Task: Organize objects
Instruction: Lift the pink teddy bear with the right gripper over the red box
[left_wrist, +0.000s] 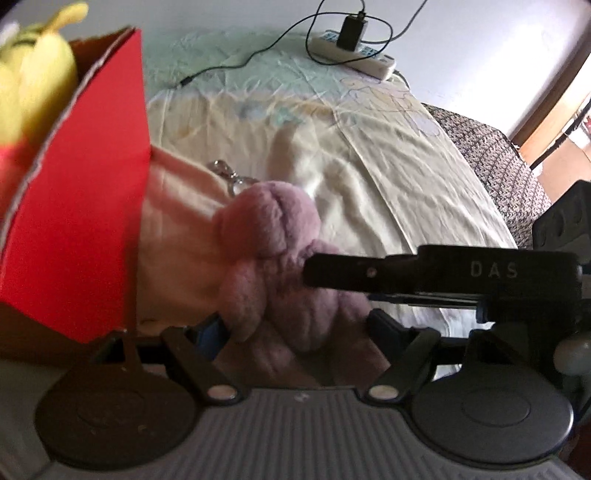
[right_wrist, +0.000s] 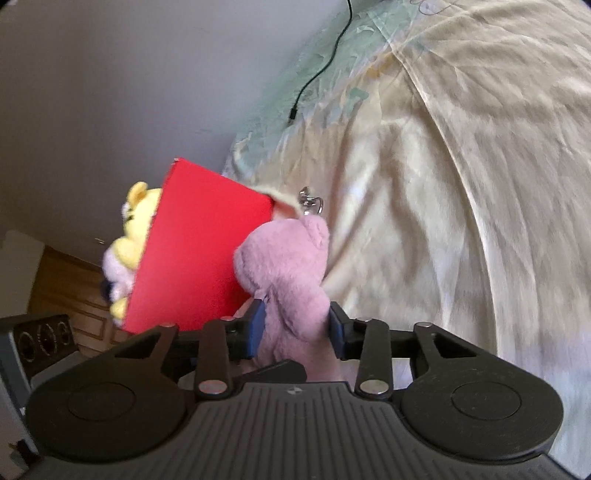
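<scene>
The pink plush (right_wrist: 286, 280) sits right between the blue pads of the right gripper (right_wrist: 297, 325), and both pads press into its fur: that tool is clenched on the toy. The plush rests on the cream bedsheet (right_wrist: 443, 221), hard up against the side of the red box (right_wrist: 207, 251), outside it. A metal clasp (right_wrist: 312, 205) pokes out at the top of the plush, lying on the sheet beside the box's far corner.

From the left wrist view, the same pink plush (left_wrist: 284, 266) fills the middle, between the fingers of the left gripper (left_wrist: 297, 328). The left pad touches the fur; the right pad looks just clear of it, though blur makes it hard to call, so whether this tool is gripping I cannot tell. A black finger (left_wrist: 369, 271) of the right tool reaches in from the right edge and meets the plush.

The red box (left_wrist: 85, 206) towers at the left, its torn cardboard rim in view. Inside it, a yellow plush (left_wrist: 33, 74) peeks over the top. The right wrist view shows that yellow plush (right_wrist: 135, 229) too, with a pale lilac toy (right_wrist: 114, 273) tucked beside it in the box.

Far back on the bed, a white power strip (left_wrist: 354, 55) lies with a black charger (left_wrist: 352, 31) plugged in, and a black cable (left_wrist: 236, 64) trails across the green sheet (left_wrist: 258, 96).
</scene>
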